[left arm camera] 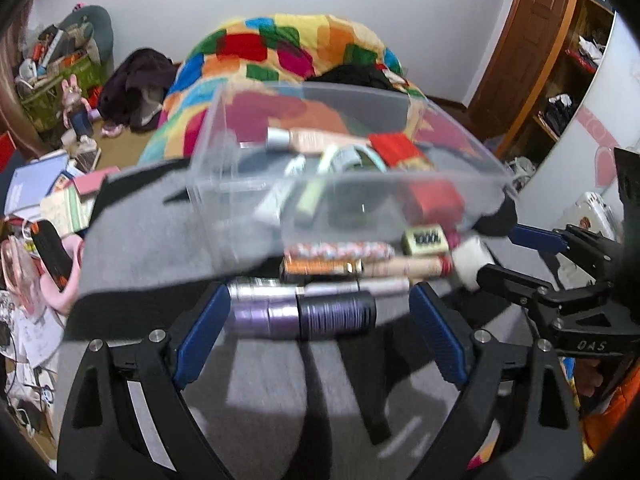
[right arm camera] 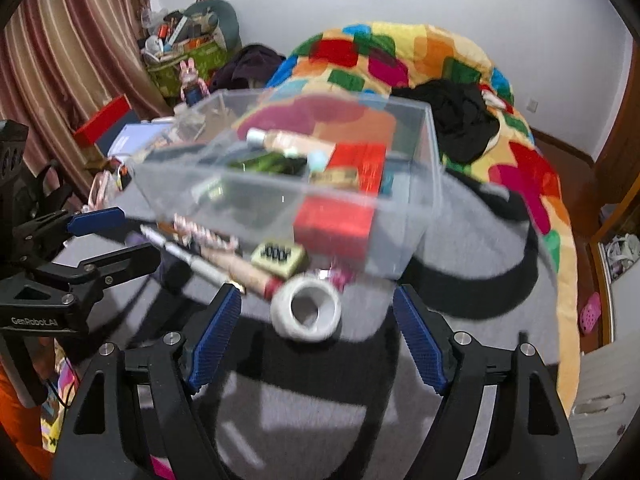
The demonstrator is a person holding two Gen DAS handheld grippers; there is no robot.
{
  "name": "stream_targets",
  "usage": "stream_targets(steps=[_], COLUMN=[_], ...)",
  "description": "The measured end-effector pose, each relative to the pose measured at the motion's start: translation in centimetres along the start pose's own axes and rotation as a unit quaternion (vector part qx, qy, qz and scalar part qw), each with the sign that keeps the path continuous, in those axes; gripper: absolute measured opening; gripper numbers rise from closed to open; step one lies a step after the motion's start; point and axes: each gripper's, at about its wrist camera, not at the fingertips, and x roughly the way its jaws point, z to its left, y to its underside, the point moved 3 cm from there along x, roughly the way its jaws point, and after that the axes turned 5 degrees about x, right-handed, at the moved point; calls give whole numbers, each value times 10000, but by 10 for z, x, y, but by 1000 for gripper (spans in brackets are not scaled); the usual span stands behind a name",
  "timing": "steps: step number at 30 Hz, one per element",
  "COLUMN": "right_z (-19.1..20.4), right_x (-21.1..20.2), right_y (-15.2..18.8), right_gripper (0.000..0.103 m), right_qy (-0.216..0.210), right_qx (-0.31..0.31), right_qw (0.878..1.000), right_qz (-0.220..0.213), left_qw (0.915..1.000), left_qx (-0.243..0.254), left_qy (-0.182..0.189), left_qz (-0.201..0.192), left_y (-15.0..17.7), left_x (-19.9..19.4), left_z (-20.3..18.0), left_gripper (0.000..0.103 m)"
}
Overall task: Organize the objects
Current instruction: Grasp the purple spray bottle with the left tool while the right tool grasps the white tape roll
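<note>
- The left gripper points forward and level toward the clear plastic box, its blue-padded jaws spread wide and holding nothing.
- The purple tube lies crosswise between those jaws, just in front of the box; contact with either pad cannot be told.
- The right gripper also faces the box, jaws wide apart, with the white tape roll lying between them on the grey cloth.
- In the box sit a red carton and a beige bottle.
- A row of loose tubes and a small green packet lies along the box's near wall.
- The colourful quilt is heaped behind the box.
</note>
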Motion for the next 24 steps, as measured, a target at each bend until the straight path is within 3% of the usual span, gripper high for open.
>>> stream_targets(steps=[9, 17, 24], right_z=[-9, -8, -4], right_x=[15, 22, 14], right_y=[8, 9, 10], right_gripper=[74, 40, 37], right_qy=[-199, -440, -401], right_qx=[250, 304, 202], right_qw=[9994, 9983, 9990], right_qz=[161, 238, 76], left_qw=[9993, 9990, 9992], left_qx=[-219, -310, -264], left_qy=[-76, -261, -282], left_qz=[279, 208, 58], left_y=[17, 13, 17], left_x=[13, 20, 15], left_z=[4, 6, 4], left_gripper=[94, 94, 90])
